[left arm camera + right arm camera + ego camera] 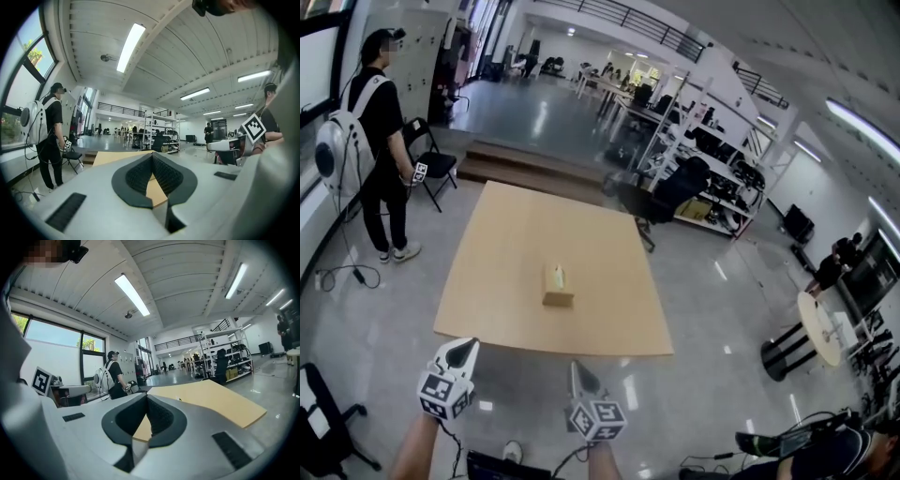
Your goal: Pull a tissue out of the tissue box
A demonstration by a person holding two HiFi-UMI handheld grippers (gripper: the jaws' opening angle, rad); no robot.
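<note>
A small tan tissue box (558, 286) stands upright near the middle of the light wooden table (511, 234), with a bit of tissue showing at its top. Both grippers hover short of the table's near edge, apart from the box. My left gripper (466, 350) (152, 155) points level at the table with its jaws together and nothing between them. My right gripper (579, 372) (146, 396) is beside it, shut and holding nothing. In both gripper views the tabletop shows past the closed tips; I cannot make out the box there.
A person with a white backpack (380, 141) stands left of the table beside a black folding chair (431, 164). A black office chair (675, 187) and shelving lie beyond the far corner. A low step platform (534, 164) sits behind the table, and a small round table (820, 328) is at the right.
</note>
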